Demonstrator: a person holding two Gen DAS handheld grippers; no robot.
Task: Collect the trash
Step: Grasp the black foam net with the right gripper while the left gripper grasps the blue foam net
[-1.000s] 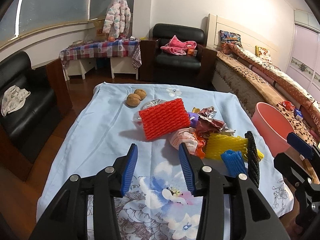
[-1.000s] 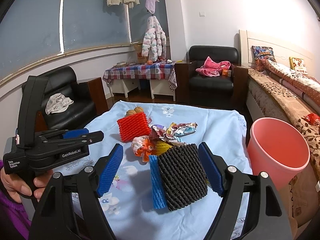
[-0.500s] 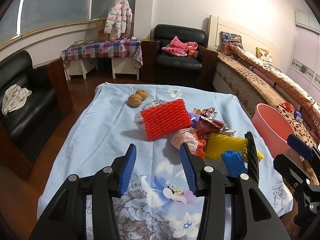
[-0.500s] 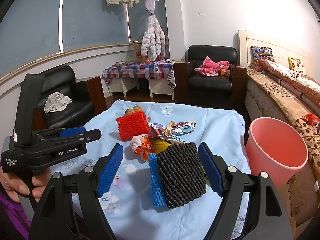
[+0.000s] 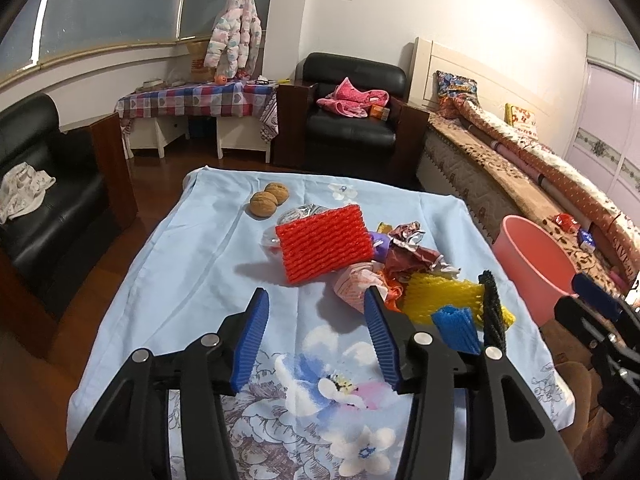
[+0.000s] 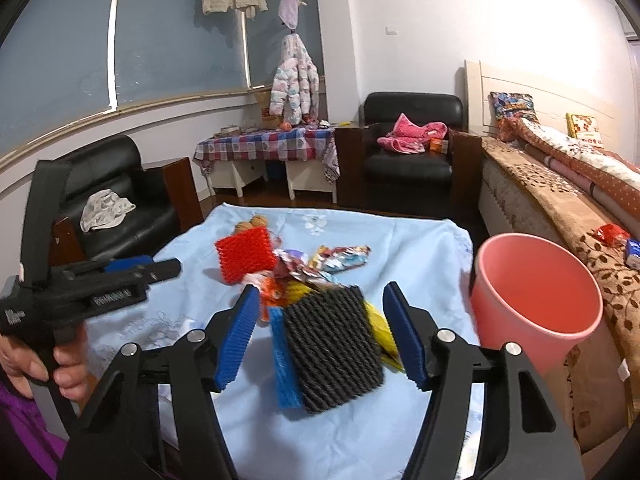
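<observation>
A heap of trash lies on the blue floral tablecloth [image 5: 192,240]: a red foam net [image 5: 324,244], crumpled wrappers [image 5: 412,248], a yellow foam net [image 5: 444,294], a blue foam net [image 6: 284,360] and a black foam net [image 6: 332,344]. My right gripper [image 6: 320,336] straddles the black and blue nets. Its jaws are closing, with a small gap left on each side. My left gripper [image 5: 318,332] hovers over bare cloth short of the heap, its jaws opening with nothing between them. The pink bin [image 6: 536,292] stands off the table's right edge.
Two walnuts [image 5: 270,198] sit beyond the red net. A hand [image 6: 36,364] grips the left tool's handle at the right wrist view's left edge. A bed [image 5: 520,168] runs along the right; black armchairs [image 5: 352,120] and a checked side table [image 5: 196,100] stand beyond.
My right gripper's jaws have narrowed toward the black net between them. My left gripper's jaws have spread a little wider. Neither hand has shifted much.
</observation>
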